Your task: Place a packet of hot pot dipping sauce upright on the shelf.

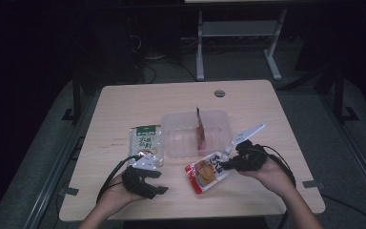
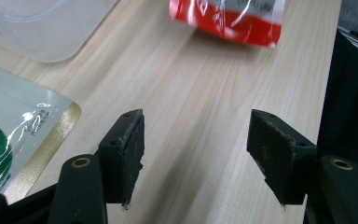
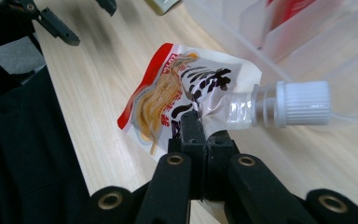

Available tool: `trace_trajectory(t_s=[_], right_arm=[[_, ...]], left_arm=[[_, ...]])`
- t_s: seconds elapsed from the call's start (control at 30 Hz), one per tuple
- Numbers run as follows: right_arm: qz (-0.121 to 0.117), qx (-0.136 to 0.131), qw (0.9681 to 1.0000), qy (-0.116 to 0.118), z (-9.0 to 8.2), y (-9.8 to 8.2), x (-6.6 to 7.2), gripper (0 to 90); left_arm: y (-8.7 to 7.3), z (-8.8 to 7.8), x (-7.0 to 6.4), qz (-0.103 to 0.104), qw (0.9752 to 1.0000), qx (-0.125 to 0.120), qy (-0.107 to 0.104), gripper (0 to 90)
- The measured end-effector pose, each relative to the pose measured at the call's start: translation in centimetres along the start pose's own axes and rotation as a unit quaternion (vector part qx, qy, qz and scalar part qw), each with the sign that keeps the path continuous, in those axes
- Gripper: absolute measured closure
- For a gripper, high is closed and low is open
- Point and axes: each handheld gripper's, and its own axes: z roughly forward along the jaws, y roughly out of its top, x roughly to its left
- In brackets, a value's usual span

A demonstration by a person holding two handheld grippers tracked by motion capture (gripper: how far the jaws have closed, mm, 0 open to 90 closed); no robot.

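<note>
The red-and-white spouted pouch (image 1: 207, 173) lies in the lower middle of the high view, just below the clear plastic container (image 1: 196, 133), its white screw cap (image 3: 303, 103) pointing toward the container's near wall. The right gripper (image 3: 196, 128) has its jaws closed on the pouch's upper corner, right beside the neck of the spout, as the right gripper view shows at lower centre. The pouch seems partly raised at that end, though whether its far end rests on the table (image 1: 124, 102) cannot be told. The step in hand looks like carrying this pouch into the container, where another red packet (image 1: 200, 129) already stands upright against a divider. The next move would call for lifting the pouch over the near wall and lowering it into a free compartment without the cap snagging the rim. In the lower left of the high view the left gripper (image 2: 196, 140) hovers with its jaws wide apart and nothing between them, just beside a green-and-white packet (image 1: 146, 142) lying flat left of the container.
</note>
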Motion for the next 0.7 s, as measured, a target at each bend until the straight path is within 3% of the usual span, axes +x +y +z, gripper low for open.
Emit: trace_trajectory(t_s=[0.7], right_arm=[[0.029,-0.026,0.9976,-0.057,-7.1,2.5,-1.8,88.9]], left_arm=[[0.0,0.0,0.2,-0.008,0.9999,0.003,-0.009,36.5]])
